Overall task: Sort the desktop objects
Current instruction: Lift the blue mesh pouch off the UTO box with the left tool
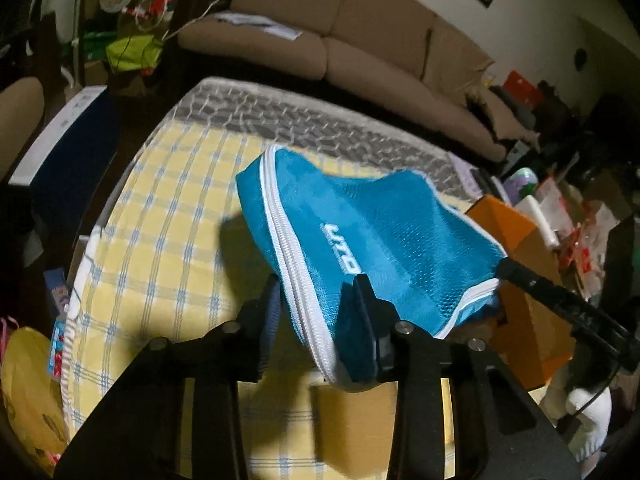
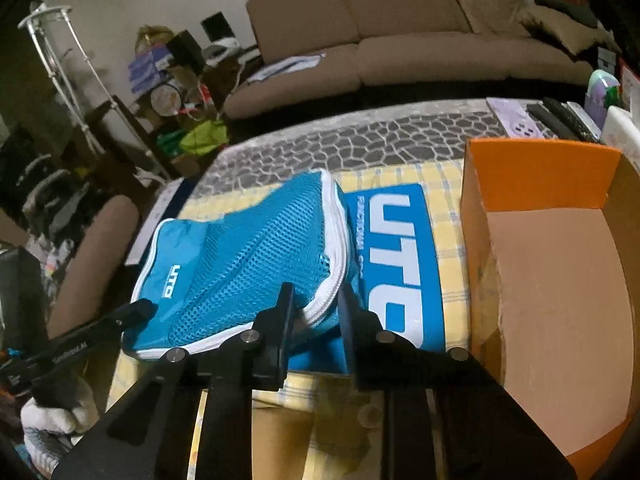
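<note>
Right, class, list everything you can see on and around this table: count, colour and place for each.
Pouch: one, blue mesh with white zip, held up over the table by both tongs.
Card: one, blue with white letters, flat on the cloth under the pouch.
Box: one, orange, open, at the table's right.
Cloth: one, yellow check, covering the table.
Remotes: several, dark, far right corner.
Sofa: one, brown, behind the table.
Left tongs: black, shut on the pouch's zip edge.
Right tongs: black, shut on its other end.

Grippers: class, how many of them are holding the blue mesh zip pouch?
2: the left gripper clamps one zipper edge of the blue mesh zip pouch; the right gripper clamps the other.
</note>
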### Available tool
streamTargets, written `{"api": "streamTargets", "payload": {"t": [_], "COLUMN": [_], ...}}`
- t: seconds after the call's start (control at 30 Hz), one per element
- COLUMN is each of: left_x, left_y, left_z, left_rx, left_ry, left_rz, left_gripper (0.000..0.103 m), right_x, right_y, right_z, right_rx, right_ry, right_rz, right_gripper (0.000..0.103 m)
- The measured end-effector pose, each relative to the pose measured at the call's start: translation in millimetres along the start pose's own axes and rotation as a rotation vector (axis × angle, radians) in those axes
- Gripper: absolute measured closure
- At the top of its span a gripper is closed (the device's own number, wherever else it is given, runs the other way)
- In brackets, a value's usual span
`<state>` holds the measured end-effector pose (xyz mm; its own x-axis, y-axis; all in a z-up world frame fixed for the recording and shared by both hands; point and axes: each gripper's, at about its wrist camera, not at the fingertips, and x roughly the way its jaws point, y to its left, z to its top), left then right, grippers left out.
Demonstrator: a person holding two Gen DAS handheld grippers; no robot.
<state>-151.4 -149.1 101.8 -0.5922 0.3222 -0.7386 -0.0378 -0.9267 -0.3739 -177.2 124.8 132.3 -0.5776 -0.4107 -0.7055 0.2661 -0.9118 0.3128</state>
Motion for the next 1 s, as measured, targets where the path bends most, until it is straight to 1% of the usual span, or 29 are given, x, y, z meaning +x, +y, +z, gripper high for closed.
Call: {"api": "streamTargets", "payload": {"t": [0.07,0.17,0.23,0.3,0.43,0.5,0.6,0.67,0.7,0.8,0.9,0.97,1.0], "left_x": [-6.4,-17.0,-23.9,-29.5,-40.6,-45.8,-50.5,-49.9,-46.7,-34.0,-25.1,-23.6,-23.9], "left_y": [-7.2,-15.9,-20.2,-25.2,-39.3,-50.6,-69.8,-80.7,-83.5,-80.7,-70.8,-59.9,-53.2], "left_z": [1.7,4.5,6.3,7.4,10.8,12.0,6.7,2.0,-0.2,-5.5,-8.2,-8.1,-6.8], "left_rx": [0.013,0.02,0.016,0.012,0.005,0.013,0.046,0.063,0.063,0.043,0.018,-0.01,-0.028], "left_ry": [-0.018,-0.05,-0.072,-0.09,-0.132,-0.153,-0.166,-0.156,-0.143,-0.105,-0.07,-0.061,-0.061], "left_rz": [-0.014,-0.041,-0.071,-0.103,-0.165,-0.183,-0.183,-0.156,-0.141,-0.138,-0.129,-0.128,-0.128], "left_gripper": [0.072,0.077,0.078,0.081,0.082,0.083,0.083,0.083,0.084,0.084,0.087,0.087,0.087], "right_x": [-7.7,-18.0,-25.9,-35.4,-54.6,-65.0,-78.3,-78.2,-74.7,-61.3,-46.0,-39.6,-37.8], "right_y": [2.0,1.2,-2.1,-4.8,-11.0,-15.1,-21.9,-29.1,-36.2,-46.0,-49.5,-47.1,-46.1], "right_z": [1.2,4.0,5.8,7.3,9.3,10.2,11.8,11.7,10.5,3.6,-5.3,-10.1,-11.5], "right_rx": [-0.009,-0.011,-0.005,0.002,-0.004,-0.002,0.009,0.03,0.058,0.098,0.087,0.063,0.051], "right_ry": [-0.021,-0.041,-0.058,-0.077,-0.114,-0.138,-0.165,-0.144,-0.113,-0.055,0.023,0.054,0.064], "right_rz": [0.011,0.018,0.03,0.042,0.053,0.067,0.106,0.117,0.114,0.122,0.088,0.077,0.073], "right_gripper": [0.08,0.081,0.082,0.082,0.082,0.082,0.083,0.083,0.082,0.082,0.077,0.066,0.064]}}
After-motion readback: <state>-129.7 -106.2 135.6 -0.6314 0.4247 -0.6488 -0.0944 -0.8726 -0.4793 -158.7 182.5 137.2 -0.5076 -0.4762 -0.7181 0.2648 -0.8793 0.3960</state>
